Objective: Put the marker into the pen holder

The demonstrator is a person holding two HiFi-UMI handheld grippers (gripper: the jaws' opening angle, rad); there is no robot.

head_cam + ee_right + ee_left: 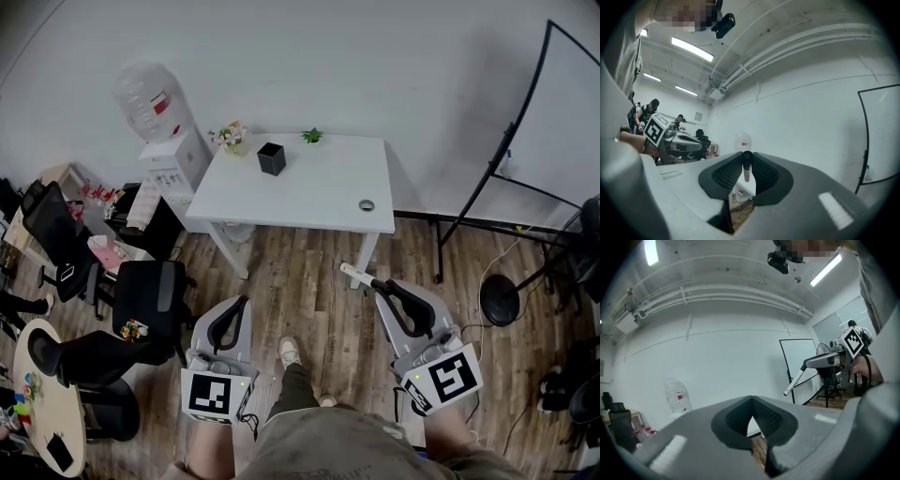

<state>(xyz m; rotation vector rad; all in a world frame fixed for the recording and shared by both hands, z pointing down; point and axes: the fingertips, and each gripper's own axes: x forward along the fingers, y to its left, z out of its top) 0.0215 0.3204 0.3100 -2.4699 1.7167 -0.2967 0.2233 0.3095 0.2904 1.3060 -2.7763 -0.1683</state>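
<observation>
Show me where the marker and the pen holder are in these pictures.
marker (359, 275), head view, on its white barrel.
pen holder (273, 165), head view, on its black side wall.

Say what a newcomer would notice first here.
A white marker juts from the shut right gripper, low right, over the wood floor. Ahead stands a white table, with the black pen holder near its back left. The left gripper is shut, empty.

The back end of the marker (359, 275) hides inside the right gripper (382, 285) — the whiteboard (562, 122) runs past the edge.
</observation>
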